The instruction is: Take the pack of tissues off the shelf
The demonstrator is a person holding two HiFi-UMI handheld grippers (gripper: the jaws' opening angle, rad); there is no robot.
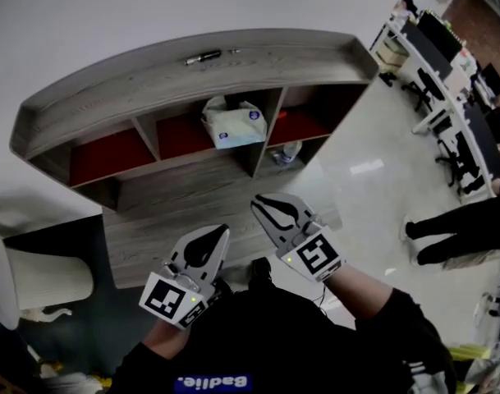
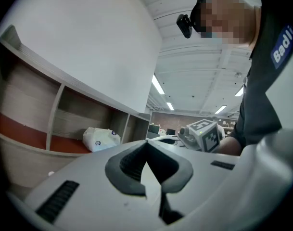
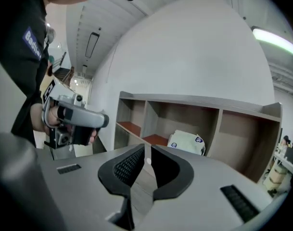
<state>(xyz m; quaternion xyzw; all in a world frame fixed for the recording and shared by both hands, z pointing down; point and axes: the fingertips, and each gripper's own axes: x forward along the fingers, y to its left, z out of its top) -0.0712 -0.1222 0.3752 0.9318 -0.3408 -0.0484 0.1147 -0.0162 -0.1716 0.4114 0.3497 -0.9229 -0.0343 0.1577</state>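
The white pack of tissues (image 1: 233, 123) with blue print lies in the middle compartment of the grey wooden shelf (image 1: 192, 76), on its red floor. Both grippers hover in front of the shelf, well short of the pack. My left gripper (image 1: 224, 231) is shut and empty, and my right gripper (image 1: 256, 201) beside it is shut and empty too. In the left gripper view the pack (image 2: 101, 138) lies beyond the closed jaw tips (image 2: 146, 144), with the right gripper (image 2: 202, 134) off to the side. The right gripper view shows the pack (image 3: 186, 142) past its tips (image 3: 147, 149).
A dark pen (image 1: 203, 57) lies on the shelf top. A clear bottle (image 1: 288, 153) stands in a lower compartment at the right. A white chair (image 1: 36, 277) is at the left. Desks with office chairs (image 1: 447, 80) and a person's legs (image 1: 459, 228) are at the right.
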